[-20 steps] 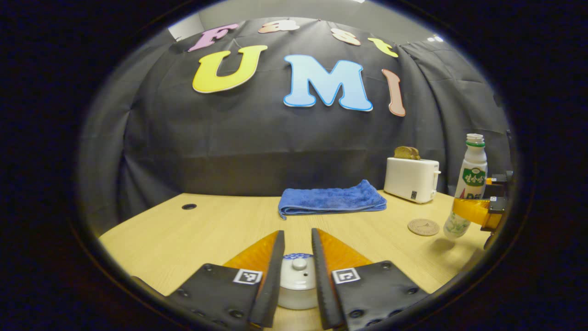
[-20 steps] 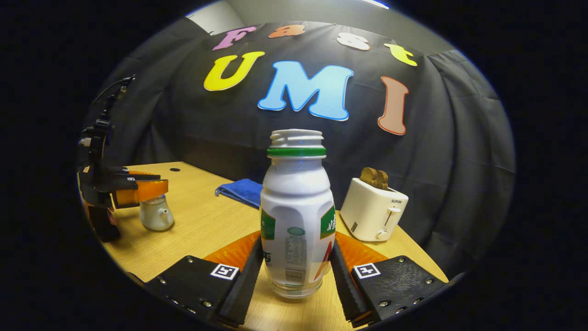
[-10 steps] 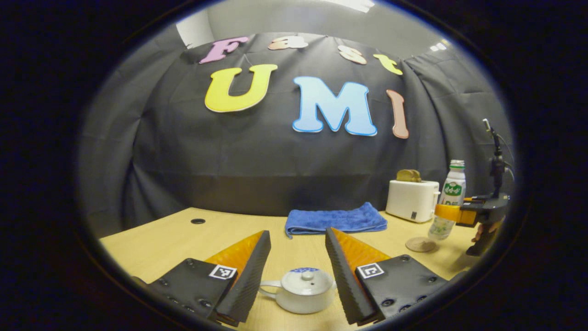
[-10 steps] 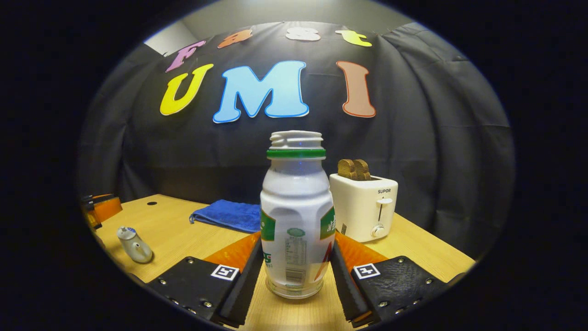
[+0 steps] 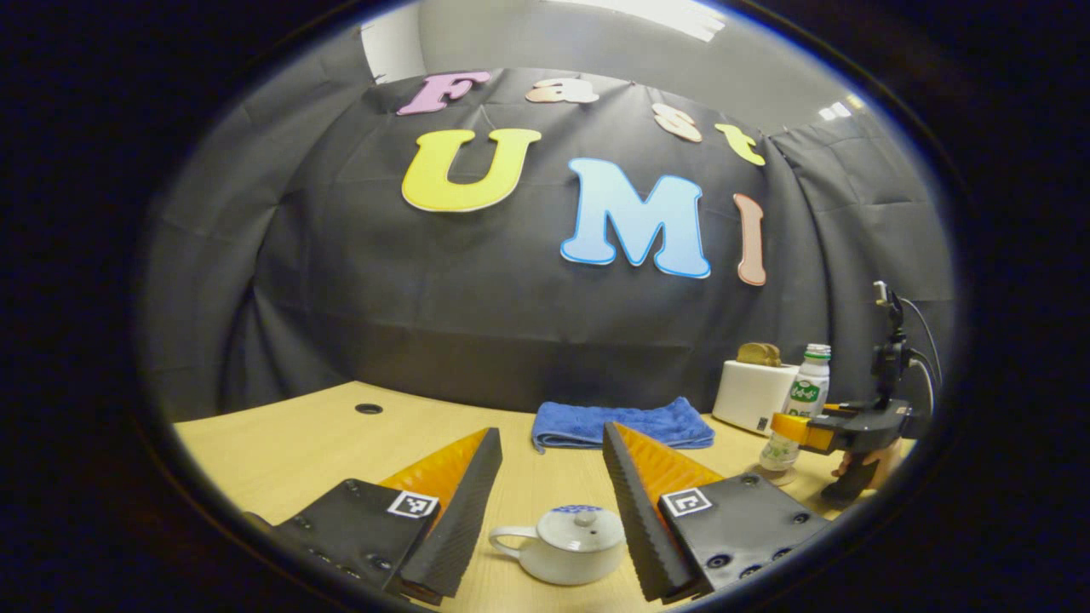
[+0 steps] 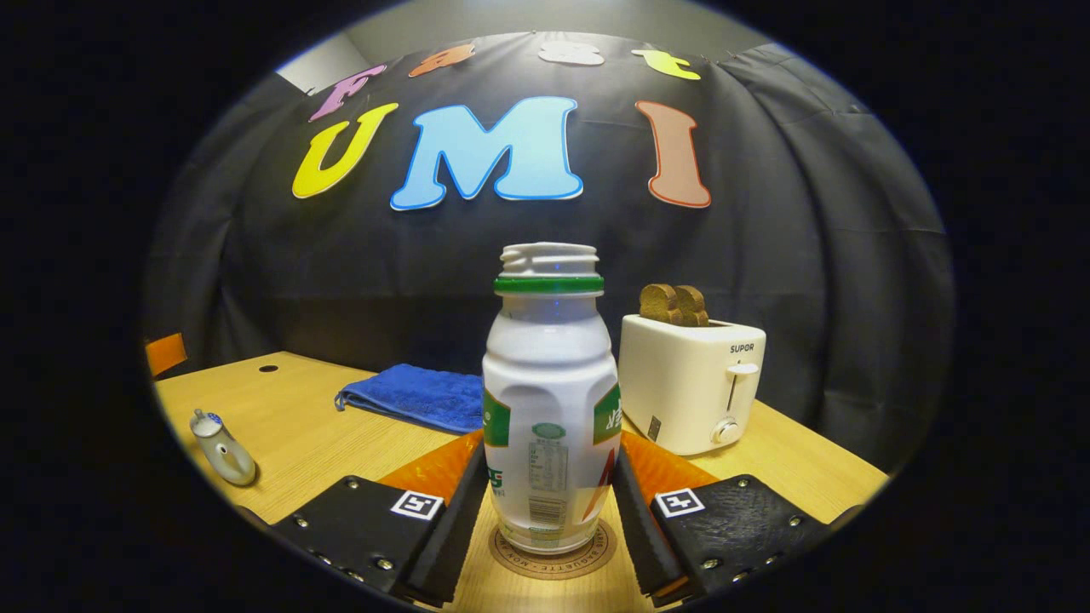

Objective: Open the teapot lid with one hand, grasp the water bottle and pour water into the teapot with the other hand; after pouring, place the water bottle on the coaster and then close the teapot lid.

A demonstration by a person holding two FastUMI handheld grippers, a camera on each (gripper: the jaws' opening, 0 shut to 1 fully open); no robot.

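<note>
water bottle (image 6: 550,400) clamped in right jaws over coaster (image 6: 553,552), teapot (image 5: 566,545) between spread left jaws

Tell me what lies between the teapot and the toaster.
In the right gripper view, the folded blue towel lies on the table between the teapot and the toaster, toward the back.

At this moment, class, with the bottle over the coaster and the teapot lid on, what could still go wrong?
1. The bottle has no cap, and the right gripper grips it low on its body; a jerky release could tip it off the coaster and spill.
2. The left gripper is open with the teapot between its fingers; a careless move might knock the teapot or its lid.
</note>
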